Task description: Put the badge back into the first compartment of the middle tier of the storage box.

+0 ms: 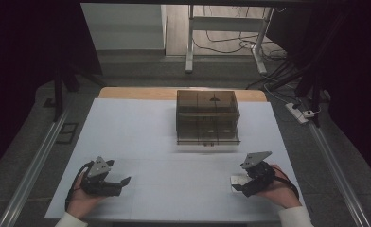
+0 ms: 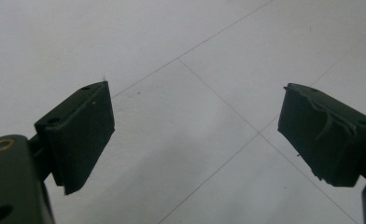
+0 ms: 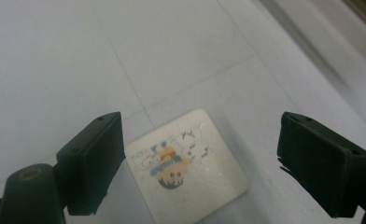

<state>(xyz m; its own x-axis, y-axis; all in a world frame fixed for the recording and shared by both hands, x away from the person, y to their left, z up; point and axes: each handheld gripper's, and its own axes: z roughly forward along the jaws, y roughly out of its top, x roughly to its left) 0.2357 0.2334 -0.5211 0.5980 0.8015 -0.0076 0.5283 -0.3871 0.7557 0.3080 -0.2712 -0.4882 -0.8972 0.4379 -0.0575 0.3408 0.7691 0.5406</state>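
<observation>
A white-covered table (image 1: 141,137) bears a smoked drawer box (image 1: 207,117) and a cartoon card (image 3: 186,164).

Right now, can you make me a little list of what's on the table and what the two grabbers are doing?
table cover: white sheet
box: see-through brown drawer box, far middle of the table, apart from both grippers
card: small white card with a cartoon picture, flat on the sheet
left gripper: open, holding nothing
right gripper: open, over the card, not gripping it
</observation>
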